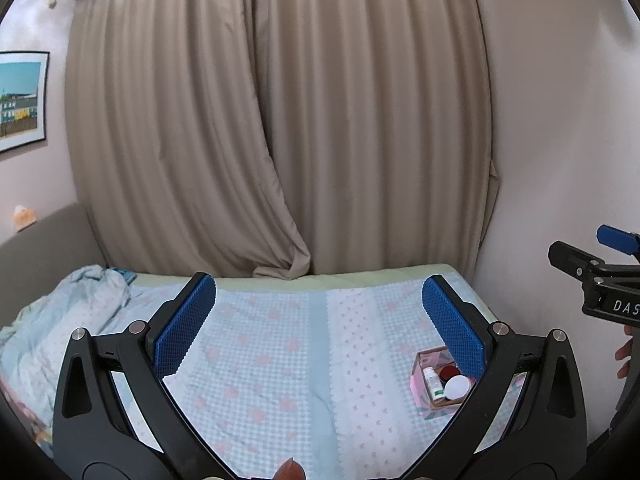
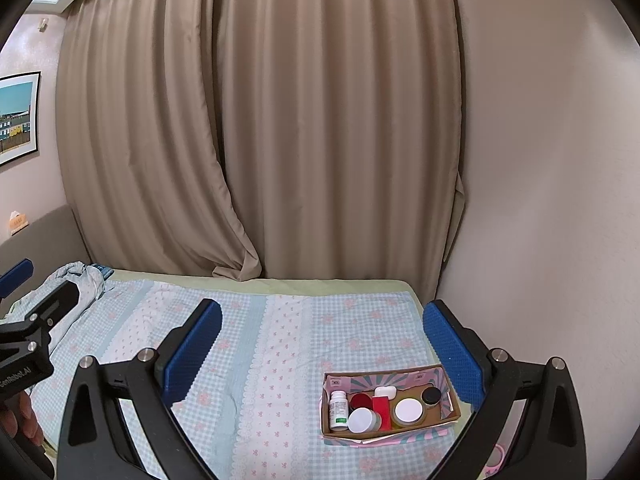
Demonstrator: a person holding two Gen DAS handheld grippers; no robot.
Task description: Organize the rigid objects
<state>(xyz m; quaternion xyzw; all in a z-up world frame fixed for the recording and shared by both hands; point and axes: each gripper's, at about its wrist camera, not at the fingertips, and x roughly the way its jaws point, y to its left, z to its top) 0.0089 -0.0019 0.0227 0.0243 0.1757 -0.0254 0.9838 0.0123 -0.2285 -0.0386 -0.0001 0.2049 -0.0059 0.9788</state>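
Left hand-held gripper [image 2: 16,320] reads "GenRobot.AI"; right hand-held gripper [image 1: 592,256] "DAS".

1. The left gripper [image 1: 318,322] is held level, its blue-padded fingers [image 1: 184,330] spread wide with nothing between them.
2. The right gripper [image 2: 320,344] matches it, jaws wide apart and empty, held alongside at a similar height.

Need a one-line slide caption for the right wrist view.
Open right gripper hovers above a bed, facing a cardboard box packed with small jars and a pill bottle.
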